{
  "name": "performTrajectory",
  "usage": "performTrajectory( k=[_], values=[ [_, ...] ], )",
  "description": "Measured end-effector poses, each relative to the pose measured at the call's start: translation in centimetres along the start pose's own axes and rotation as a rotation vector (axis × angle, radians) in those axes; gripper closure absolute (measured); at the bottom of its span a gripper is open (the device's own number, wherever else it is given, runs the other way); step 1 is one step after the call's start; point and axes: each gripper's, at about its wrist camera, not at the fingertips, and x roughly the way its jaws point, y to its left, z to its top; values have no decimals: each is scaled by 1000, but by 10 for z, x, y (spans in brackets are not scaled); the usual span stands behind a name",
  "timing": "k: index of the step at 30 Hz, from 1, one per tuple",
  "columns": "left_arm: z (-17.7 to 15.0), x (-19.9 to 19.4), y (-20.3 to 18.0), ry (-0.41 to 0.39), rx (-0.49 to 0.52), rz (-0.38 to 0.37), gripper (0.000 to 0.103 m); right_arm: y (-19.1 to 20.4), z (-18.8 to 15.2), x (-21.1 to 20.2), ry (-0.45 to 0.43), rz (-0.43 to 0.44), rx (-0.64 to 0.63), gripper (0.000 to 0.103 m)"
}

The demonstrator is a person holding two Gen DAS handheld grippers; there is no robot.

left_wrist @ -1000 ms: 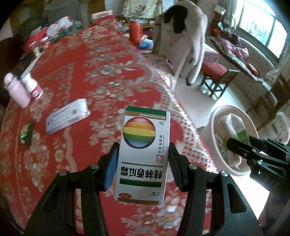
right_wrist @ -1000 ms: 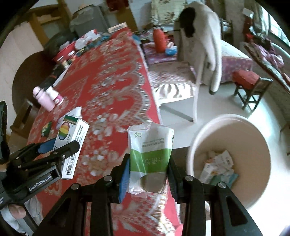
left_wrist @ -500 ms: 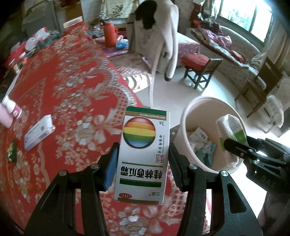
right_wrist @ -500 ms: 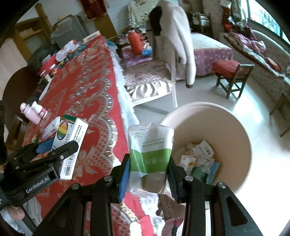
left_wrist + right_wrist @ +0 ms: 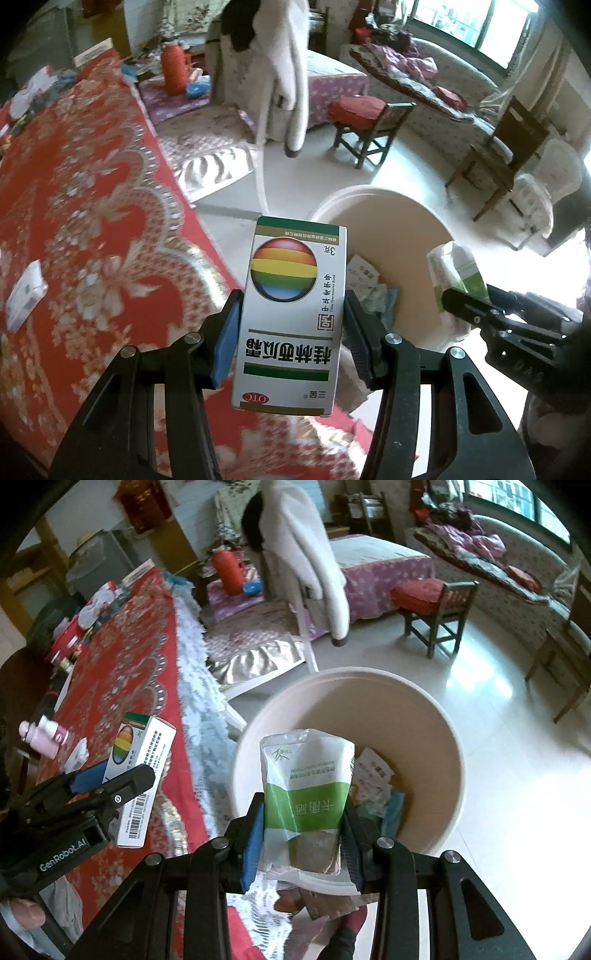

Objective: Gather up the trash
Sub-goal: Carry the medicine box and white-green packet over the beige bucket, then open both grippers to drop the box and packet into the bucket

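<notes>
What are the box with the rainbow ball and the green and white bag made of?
The box looks like thin glossy cardboard: sharp folded edges, flat printed faces. The bag looks like soft plastic film: it wrinkles, shines, and its bottom seems see-through. The round bin seems smooth matte plastic.

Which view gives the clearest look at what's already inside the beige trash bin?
The right wrist view: the trash bin sits nearly whole below the camera, with paper wrappers lying on its bottom beside the held green pouch. In the left wrist view the medicine box hides much of the bin; only a few scraps show.
</notes>
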Motion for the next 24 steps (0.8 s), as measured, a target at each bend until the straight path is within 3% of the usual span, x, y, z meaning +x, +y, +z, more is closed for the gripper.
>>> performTrajectory(
  k=[11,24],
  values=[
    [16,30,-36,30,30,-45,52,-36,2,6,26,-21,43,66],
    [22,54,-48,67,2,-92,52,-55,1,18,64,-27,77,67]
  ],
)
